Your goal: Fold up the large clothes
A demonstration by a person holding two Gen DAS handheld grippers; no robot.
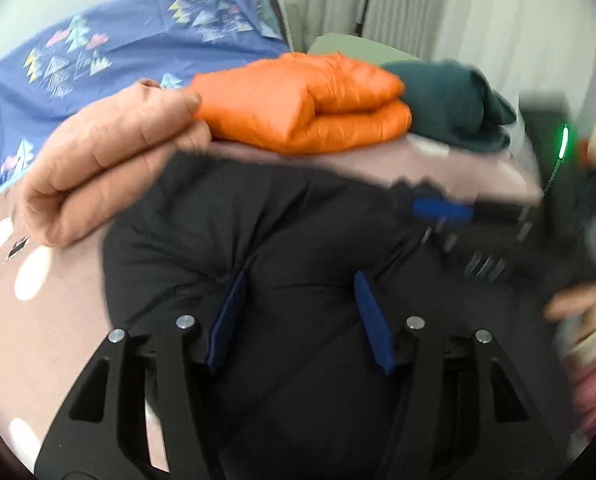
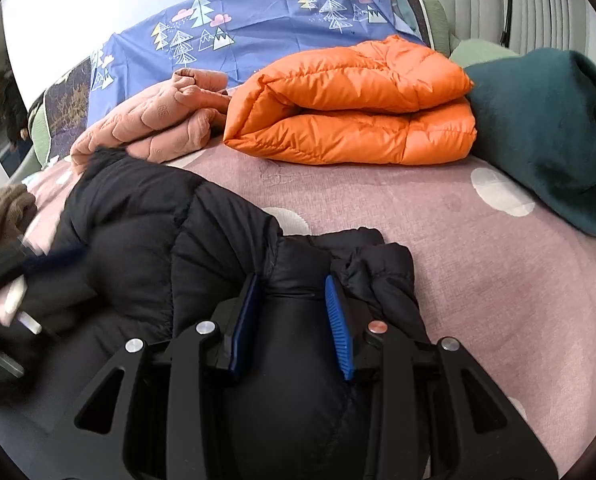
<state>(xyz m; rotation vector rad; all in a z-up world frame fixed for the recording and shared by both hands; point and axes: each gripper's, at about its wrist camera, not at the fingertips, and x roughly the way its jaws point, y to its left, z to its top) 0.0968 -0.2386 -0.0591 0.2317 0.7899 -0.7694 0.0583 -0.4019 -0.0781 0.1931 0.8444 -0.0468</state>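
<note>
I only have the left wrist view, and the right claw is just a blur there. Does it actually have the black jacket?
Observer: Yes. The right claw has a puffy bulge of the black jacket filling the gap between its fingers.
Operator: Any loose part beside it?
Observer: A crumpled sleeve end bunches just right of that claw, lying on the pink sheet.
</note>
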